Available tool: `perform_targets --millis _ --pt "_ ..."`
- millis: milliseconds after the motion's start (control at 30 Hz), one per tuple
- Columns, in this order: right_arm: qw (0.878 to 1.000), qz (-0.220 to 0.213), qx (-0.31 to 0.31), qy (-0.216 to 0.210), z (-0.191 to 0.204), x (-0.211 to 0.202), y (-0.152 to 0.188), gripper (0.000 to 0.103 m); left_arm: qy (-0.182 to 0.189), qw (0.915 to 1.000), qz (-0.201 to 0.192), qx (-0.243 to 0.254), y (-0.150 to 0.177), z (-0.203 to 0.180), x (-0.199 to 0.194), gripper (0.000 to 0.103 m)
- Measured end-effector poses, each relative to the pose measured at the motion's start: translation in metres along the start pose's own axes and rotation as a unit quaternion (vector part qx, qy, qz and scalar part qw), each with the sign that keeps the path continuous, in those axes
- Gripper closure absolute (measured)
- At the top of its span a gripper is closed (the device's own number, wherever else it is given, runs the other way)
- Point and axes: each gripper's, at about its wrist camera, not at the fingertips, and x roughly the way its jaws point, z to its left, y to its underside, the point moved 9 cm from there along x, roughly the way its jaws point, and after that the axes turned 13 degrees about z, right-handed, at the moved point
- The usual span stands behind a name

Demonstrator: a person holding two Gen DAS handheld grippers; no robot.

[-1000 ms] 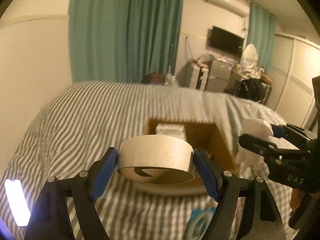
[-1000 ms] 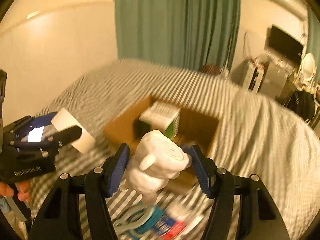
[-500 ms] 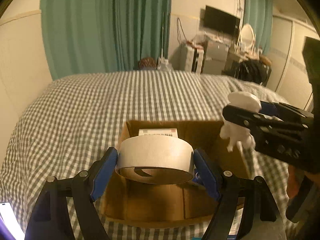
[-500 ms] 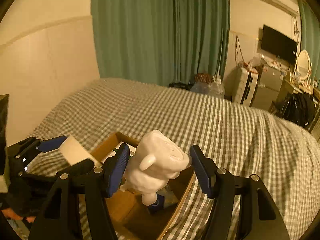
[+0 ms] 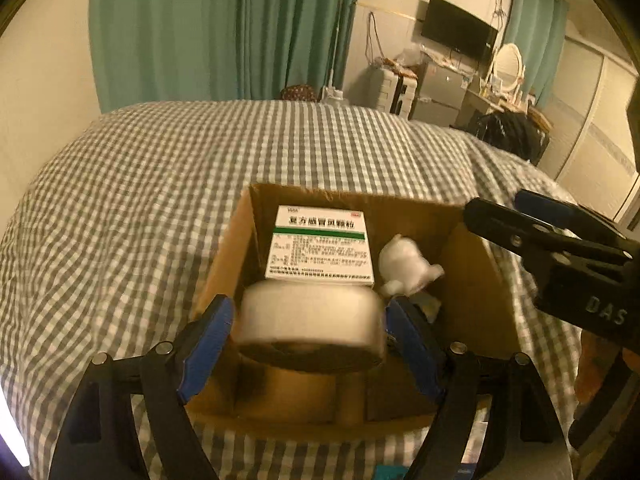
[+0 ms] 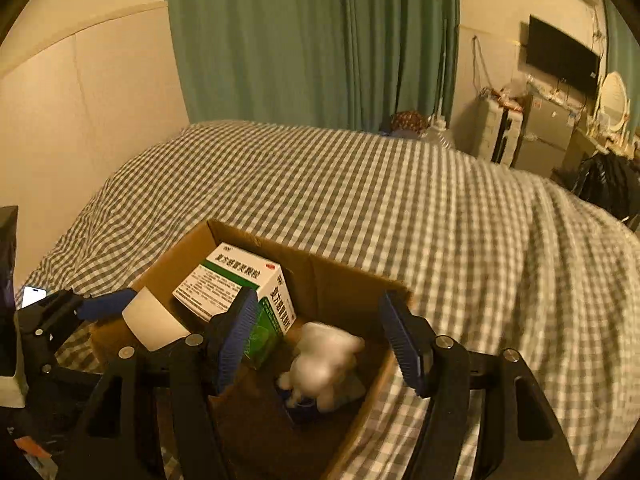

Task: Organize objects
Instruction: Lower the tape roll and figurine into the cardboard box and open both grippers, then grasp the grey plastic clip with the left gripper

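Box point(image 5: 472, 312): open cardboard carton on the bed; its far and side walls stand upright, and open bedding lies on every side of it.
Room inside box: a carton point(image 5: 320, 246) fills the far left part; the near part shows bare floor.
Tape point(image 5: 310, 320): blurred roll over the near left part of the box, between the left gripper point(image 5: 308, 322) fingers.
Left fingers: spread, and just been opening; small gaps show between the blue pads and the roll.
Figure point(image 6: 324, 360): white, blurred, low inside the box at its right, beside the carton.
Right gripper point(image 6: 320, 340): fingers spread above the box and just been opening; both are apart from the figure.
Writing: carton is white with a green band and rows of print, too small to read; "DAS" shows on the right gripper's body in the left view.
Surface: bed point(image 6: 400, 208) with grey-and-white check cover.
Room: green curtains point(image 6: 312, 40) beyond the box, wall screen point(image 5: 460, 32) to their right.
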Motion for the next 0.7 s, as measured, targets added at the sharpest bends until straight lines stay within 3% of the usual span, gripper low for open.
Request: perform_targets --millis 33,67,167,500,700 --pt "1.000 -0.003 0.002 0.007 0.000 -0.007 -0.001 0.022 -0.003 1.0000 -0.008 -0.004 0.000 0.002 -0.012 0.009" --pt "1.000 -0.007 0.006 0.013 -0.001 -0.014 -0.002 0.020 -0.005 0.9998 -0.017 -0.007 0.000 0.004 -0.021 0.003" --pt "0.999 -0.027 0.024 0.008 -0.004 -0.045 -0.003 0.018 0.006 0.9981 -0.059 -0.016 0.000 0.006 -0.063 0.000" --pt "0.993 -0.105 0.004 0.053 0.012 -0.186 0.019 0.011 -0.022 0.9886 -0.148 -0.015 0.029 0.016 -0.178 0.000" --pt "0.988 -0.121 -0.001 0.091 0.022 -0.241 0.045 0.006 -0.048 0.9812 -0.186 -0.018 0.056 0.019 -0.222 0.000"
